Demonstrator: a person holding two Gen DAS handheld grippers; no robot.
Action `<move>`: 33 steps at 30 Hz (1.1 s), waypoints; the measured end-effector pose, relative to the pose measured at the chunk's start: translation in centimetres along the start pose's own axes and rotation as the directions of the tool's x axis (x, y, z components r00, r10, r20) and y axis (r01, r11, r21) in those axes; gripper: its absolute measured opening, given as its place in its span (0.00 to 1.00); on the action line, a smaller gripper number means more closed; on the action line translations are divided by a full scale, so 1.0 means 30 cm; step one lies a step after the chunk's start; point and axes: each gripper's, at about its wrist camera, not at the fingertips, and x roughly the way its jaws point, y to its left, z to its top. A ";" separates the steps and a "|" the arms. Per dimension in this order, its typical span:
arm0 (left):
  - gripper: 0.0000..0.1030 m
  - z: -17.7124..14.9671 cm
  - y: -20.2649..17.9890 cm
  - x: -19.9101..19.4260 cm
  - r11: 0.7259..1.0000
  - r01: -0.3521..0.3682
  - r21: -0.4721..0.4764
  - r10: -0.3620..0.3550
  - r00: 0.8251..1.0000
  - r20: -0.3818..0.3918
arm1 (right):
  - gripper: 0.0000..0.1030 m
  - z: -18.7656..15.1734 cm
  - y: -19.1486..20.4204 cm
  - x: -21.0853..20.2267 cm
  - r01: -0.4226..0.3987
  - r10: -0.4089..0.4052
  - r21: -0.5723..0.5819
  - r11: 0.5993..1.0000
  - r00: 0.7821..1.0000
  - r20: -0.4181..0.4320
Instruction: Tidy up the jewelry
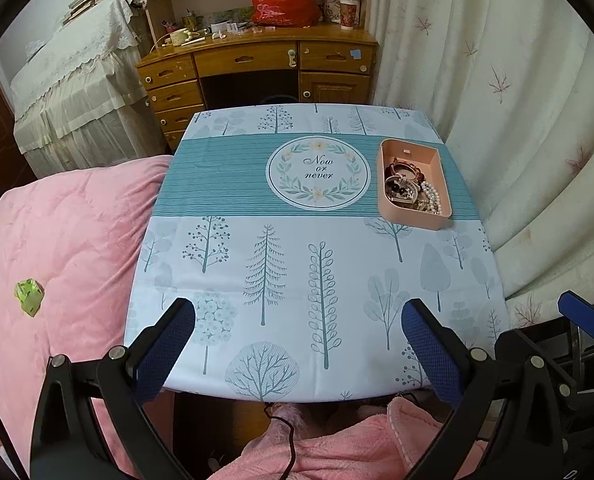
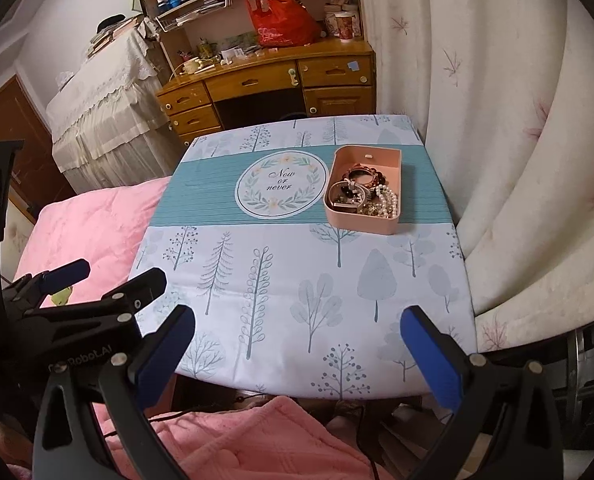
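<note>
- Over on the far right of the table (image 1: 297,352), on the teal stripe of the cloth, sits a pink tray (image 1: 443,184) with all the jewelry (image 1: 411,190) heaped at its near end: a white pearl strand (image 2: 389,202), a brown beaded bracelet (image 2: 363,172), some dark beads and metal bits tangled together.
- Nothing loose on the cloth that I can spot, so everything's already in the tray. Could be a finished tidy-up, could be a pile waiting to be sorted. Honestly can't call it from this.
- Left gripper (image 1: 299,322) hangs over the near edge, fingers spread wide, nothing between them.
- Right gripper (image 2: 299,328), same deal: spread apart, empty, low by the near edge, well short of the tray.
- If any piece does get handled, my take: that heap looks tangly, so pinch one strand at an exposed loop and lift slowly, or the neighbours come along. The tray looks light too, so it may slide.
</note>
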 end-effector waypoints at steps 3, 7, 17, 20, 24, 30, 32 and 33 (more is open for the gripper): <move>0.99 0.006 -0.001 -0.001 1.000 -0.002 0.001 0.002 1.000 0.004 | 1.00 0.003 0.003 -0.001 0.007 -0.007 -0.007 1.000 1.000 0.002; 0.99 0.009 -0.002 0.000 1.000 -0.003 0.002 0.003 1.000 0.003 | 1.00 0.003 0.004 -0.002 0.011 -0.011 -0.007 1.000 1.000 0.001; 0.99 0.020 -0.003 -0.001 1.000 -0.005 0.005 0.005 1.000 0.004 | 1.00 0.005 0.002 -0.001 0.012 -0.012 -0.005 1.000 1.000 -0.001; 0.99 0.022 -0.001 0.000 1.000 -0.005 0.005 0.005 1.000 0.000 | 1.00 0.006 0.001 0.001 0.014 -0.014 -0.006 1.000 1.000 -0.002; 0.99 0.025 0.007 0.002 1.000 -0.006 0.007 0.006 1.000 0.000 | 1.00 0.007 0.002 0.002 0.015 -0.015 -0.005 1.000 1.000 -0.003; 0.99 0.024 0.019 0.004 1.000 -0.006 0.012 0.006 1.000 -0.003 | 1.00 0.008 0.000 0.005 0.017 -0.017 -0.003 1.000 1.000 -0.006; 0.99 0.024 0.026 0.005 1.000 -0.005 0.015 0.005 1.000 -0.003 | 1.00 0.005 0.000 0.010 0.017 -0.017 -0.001 1.000 1.000 -0.009; 0.99 0.024 0.025 0.004 1.000 -0.006 0.015 0.006 1.000 -0.003 | 1.00 0.005 -0.002 0.009 0.019 -0.019 0.001 1.000 1.000 -0.010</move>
